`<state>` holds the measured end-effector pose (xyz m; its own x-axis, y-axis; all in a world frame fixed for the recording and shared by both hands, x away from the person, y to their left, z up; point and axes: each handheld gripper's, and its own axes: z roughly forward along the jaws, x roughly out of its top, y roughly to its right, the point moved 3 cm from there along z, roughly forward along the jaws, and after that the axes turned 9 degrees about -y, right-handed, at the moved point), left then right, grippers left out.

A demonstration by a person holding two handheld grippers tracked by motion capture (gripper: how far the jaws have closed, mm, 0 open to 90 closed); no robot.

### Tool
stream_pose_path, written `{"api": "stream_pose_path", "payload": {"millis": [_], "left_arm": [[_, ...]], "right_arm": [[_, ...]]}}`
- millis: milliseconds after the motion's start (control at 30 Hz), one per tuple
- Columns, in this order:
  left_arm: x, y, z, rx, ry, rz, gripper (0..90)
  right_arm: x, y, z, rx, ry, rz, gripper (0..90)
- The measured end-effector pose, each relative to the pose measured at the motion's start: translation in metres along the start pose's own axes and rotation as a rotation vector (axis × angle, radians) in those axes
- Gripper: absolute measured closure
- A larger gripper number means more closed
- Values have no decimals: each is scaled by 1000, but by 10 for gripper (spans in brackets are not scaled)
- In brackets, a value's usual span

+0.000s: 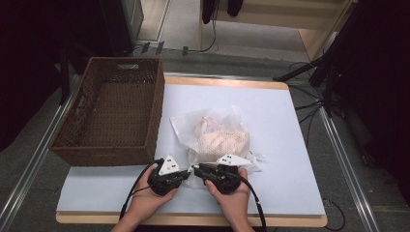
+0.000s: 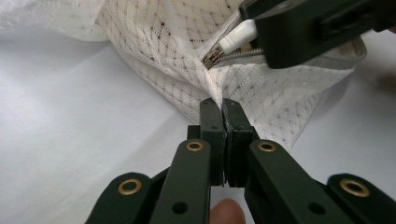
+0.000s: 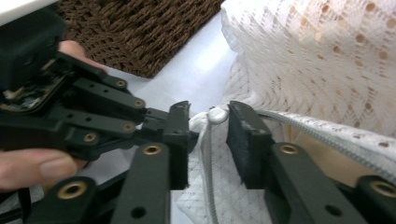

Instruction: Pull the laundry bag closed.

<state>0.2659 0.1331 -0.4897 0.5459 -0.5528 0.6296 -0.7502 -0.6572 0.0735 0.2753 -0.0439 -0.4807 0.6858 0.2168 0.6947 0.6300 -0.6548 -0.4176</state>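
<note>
A white mesh laundry bag (image 1: pixel 217 133) with pale clothing inside lies mid-table. Its zipper (image 2: pixel 243 57) runs along the near edge. My left gripper (image 1: pixel 188 173) is shut on a fold of the bag's mesh at its near corner (image 2: pixel 223 105), jaws pressed together. My right gripper (image 1: pixel 197 168) faces it from the right, tip to tip. In the right gripper view its jaws (image 3: pixel 208 122) stand open on either side of the zipper's white end piece (image 3: pixel 217 114), with mesh between them. The left gripper (image 3: pixel 93 116) is just beyond.
A brown wicker basket (image 1: pixel 113 111) stands at the table's left, close to the bag. The white table cover (image 1: pixel 285 145) is bare to the right. Cables and stand legs (image 1: pixel 309 72) lie on the floor past the far right edge.
</note>
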Motion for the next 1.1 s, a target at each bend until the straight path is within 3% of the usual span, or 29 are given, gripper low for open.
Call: {"api": "stream_pose_path", "payload": {"millis": [167, 300, 367, 533, 800, 967, 1100], "left_arm": [[-2, 0, -1, 5, 5, 2, 890], [-2, -1, -1, -11, 8, -12, 876], [-2, -3, -1, -28, 9, -31, 855], [-1, -11, -2, -92, 17, -100, 836], [6, -11, 3, -133, 31, -106, 768], [8, -17, 4, -158, 39, -133, 824], [7, -16, 2, -144, 54, -102, 883]], "right_arm": [[-1, 3, 6, 5, -29, 24, 796], [-3, 3, 5, 22, -29, 8, 820], [-4, 3, 5, 36, -21, -1, 857], [-5, 1, 4, 14, -15, -33, 868], [-5, -1, 3, 18, -5, -59, 869], [-6, -1, 3, 24, -10, -61, 869], [-5, 0, 2, 29, -1, -56, 861]]}}
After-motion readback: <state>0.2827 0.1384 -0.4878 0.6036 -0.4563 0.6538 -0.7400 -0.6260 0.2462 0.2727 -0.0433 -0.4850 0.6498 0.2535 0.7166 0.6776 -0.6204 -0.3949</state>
